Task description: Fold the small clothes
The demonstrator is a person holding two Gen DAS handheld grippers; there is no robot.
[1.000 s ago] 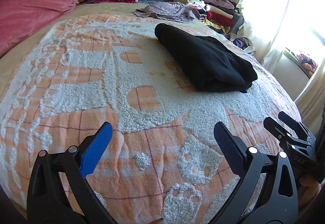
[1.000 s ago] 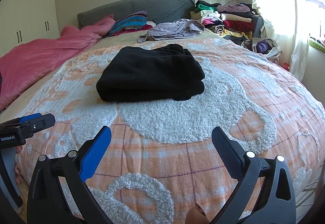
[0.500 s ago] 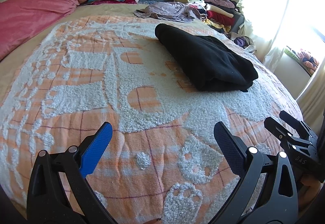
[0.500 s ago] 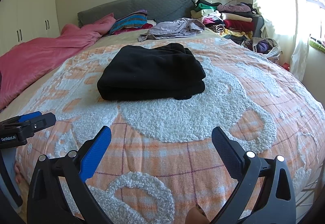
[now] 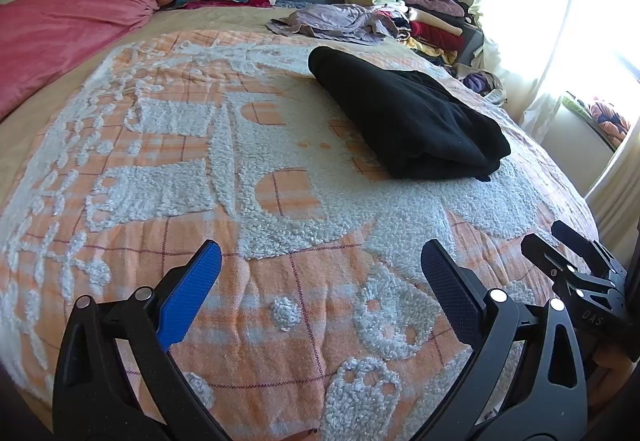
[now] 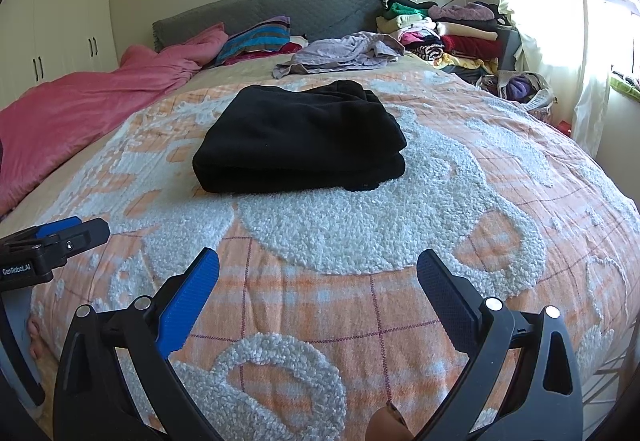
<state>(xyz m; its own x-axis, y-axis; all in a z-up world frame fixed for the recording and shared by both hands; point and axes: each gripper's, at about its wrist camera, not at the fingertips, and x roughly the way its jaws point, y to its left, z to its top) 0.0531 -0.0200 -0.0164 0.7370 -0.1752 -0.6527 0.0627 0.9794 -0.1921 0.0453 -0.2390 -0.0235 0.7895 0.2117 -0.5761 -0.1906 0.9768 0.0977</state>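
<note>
Black fleece garment [image 6: 300,137] lies folded into a thick rectangular bundle in the middle of the bed, on the orange-and-white tufted bedspread [image 6: 360,241]; layers stacked, edges roughly even, one small flap protruding at the near right corner. Judgement: this item looks finished. Possible work left: a crumpled lilac-grey garment [image 6: 344,53] lies unfolded at the far end near the grey headboard [image 6: 280,9]; a stack of mixed folded clothes [image 6: 440,33] sits far right by the window. Whether either belongs to the task cannot be told. Left gripper [image 5: 320,281] hovers low over the near edge of the bedspread, well apart from the black bundle, which sits far and to the right in its view; jaws spread wide, nothing between them. Right gripper [image 6: 318,281] likewise held over the near edge, pointing straight at the bundle, near but not touching; jaws wide apart and empty. Each gripper shows at the margin of the other's view, so the two are side by side. A pink duvet [image 6: 80,105] is heaped along the left side of the bed.
</note>
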